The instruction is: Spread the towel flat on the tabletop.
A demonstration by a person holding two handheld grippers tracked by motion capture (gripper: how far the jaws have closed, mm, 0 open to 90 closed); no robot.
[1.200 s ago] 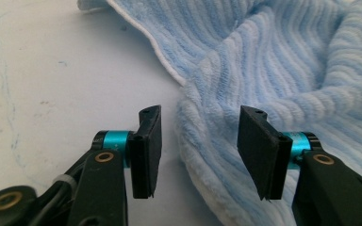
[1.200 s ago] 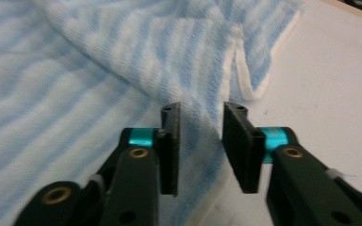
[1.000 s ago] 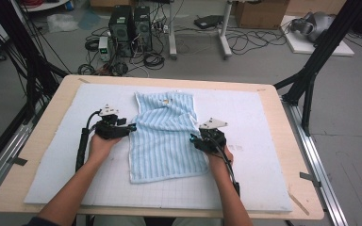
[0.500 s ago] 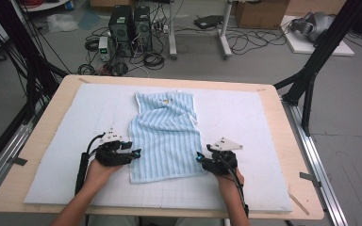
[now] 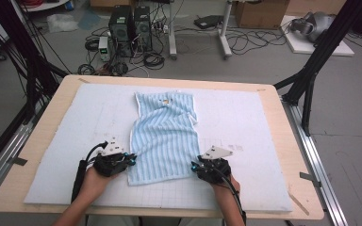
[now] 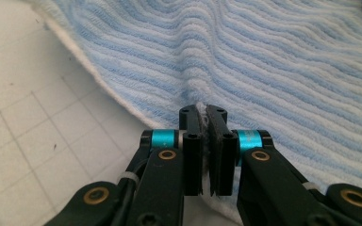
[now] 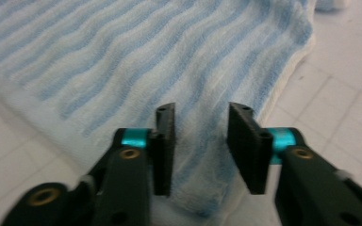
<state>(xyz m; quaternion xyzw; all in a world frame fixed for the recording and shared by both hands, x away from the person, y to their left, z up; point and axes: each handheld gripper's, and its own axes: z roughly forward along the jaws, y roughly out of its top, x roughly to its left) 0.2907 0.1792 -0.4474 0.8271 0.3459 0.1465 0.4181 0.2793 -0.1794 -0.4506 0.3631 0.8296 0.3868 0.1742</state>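
The striped towel [image 5: 164,136] lies lengthwise at the centre of the white mat [image 5: 56,141], its near corners at the grippers. The left gripper [image 6: 205,113] has just closed and pinches the near-left edge for lifting. The right gripper [image 7: 201,115] has been closing, its jaws straddling the near-right corner without gripping it yet.

You get even, soft light from above; the white mat [image 5: 245,141] reads bright without glare and shadows stay faint. The high view looks slightly grainy. In the right gripper view, everything blurs, while the left gripper view's towel [image 6: 264,70] stays sharp.
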